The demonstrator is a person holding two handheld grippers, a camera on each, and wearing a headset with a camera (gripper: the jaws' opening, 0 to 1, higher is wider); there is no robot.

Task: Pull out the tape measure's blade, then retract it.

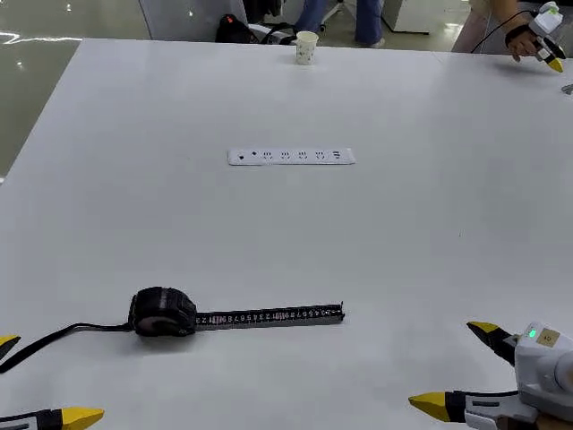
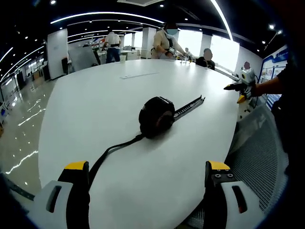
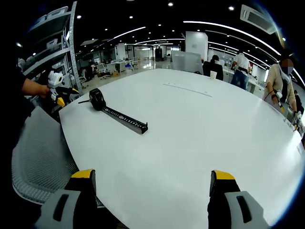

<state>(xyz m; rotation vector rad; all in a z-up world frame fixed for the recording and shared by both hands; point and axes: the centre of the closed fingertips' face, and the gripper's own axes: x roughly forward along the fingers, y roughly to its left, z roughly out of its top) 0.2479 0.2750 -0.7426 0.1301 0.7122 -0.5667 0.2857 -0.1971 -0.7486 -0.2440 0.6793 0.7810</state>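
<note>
A black tape measure (image 1: 164, 312) lies on the white table (image 1: 286, 215), its blade (image 1: 269, 316) drawn out to the right and its black strap (image 1: 63, 334) trailing left. In the left gripper view the tape measure (image 2: 156, 116) sits ahead of the jaws with its blade (image 2: 189, 106) pointing away right. The right gripper view has the tape measure (image 3: 97, 98) at far left with its blade (image 3: 126, 120) reaching toward me. My left gripper (image 1: 40, 381) is open at the table's near left edge, my right gripper (image 1: 457, 367) open at the near right. Neither touches the tape. The left gripper (image 2: 145, 174) and right gripper (image 3: 152, 179) hold nothing.
A white power strip (image 1: 291, 157) lies mid-table. A paper cup (image 1: 306, 47) stands at the far edge. Another person's hand with a gripper (image 1: 537, 36) is at the far right corner. People stand beyond the table.
</note>
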